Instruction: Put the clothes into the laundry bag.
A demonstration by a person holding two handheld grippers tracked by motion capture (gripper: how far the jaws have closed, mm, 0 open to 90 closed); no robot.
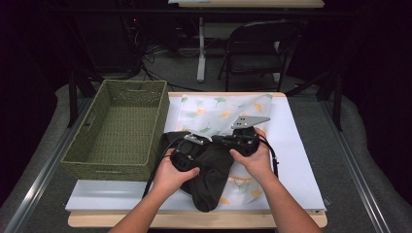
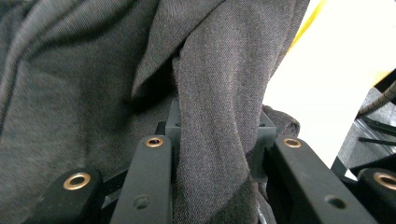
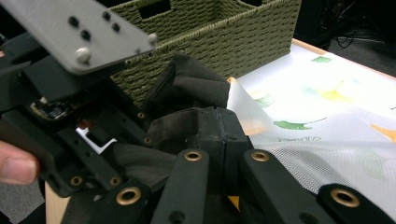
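I have both grippers working on the dark garment [image 1: 209,170], which lies bunched just to the right of the woven basket [image 1: 119,127], on top of a leaf-printed cloth [image 1: 221,109] spread over the white table top [image 1: 296,145].

My left gripper [image 1: 187,150] sits on the garment's upper left part, the side nearest the basket. In the left gripper view its jaws are clenched on a thick fold of the garment [image 2: 210,140]: the grey-brown fabric runs up between the two black fingers [image 2: 152,186] and spreads above them.

My right gripper [image 1: 228,141] is just beyond the left one, farther from the basket, its jaws turned toward the left gripper. In the right gripper view its jaws are pressed together, and dark fabric [image 3: 187,84] lies against their tips; I cannot tell whether they pinch an edge of it or are just closed beside it. That same view shows the left gripper [image 3: 93,154] close by, with the basket's wall [image 3: 224,32] right behind it and the leaf-printed cloth [image 3: 327,107] on the far side from the basket.
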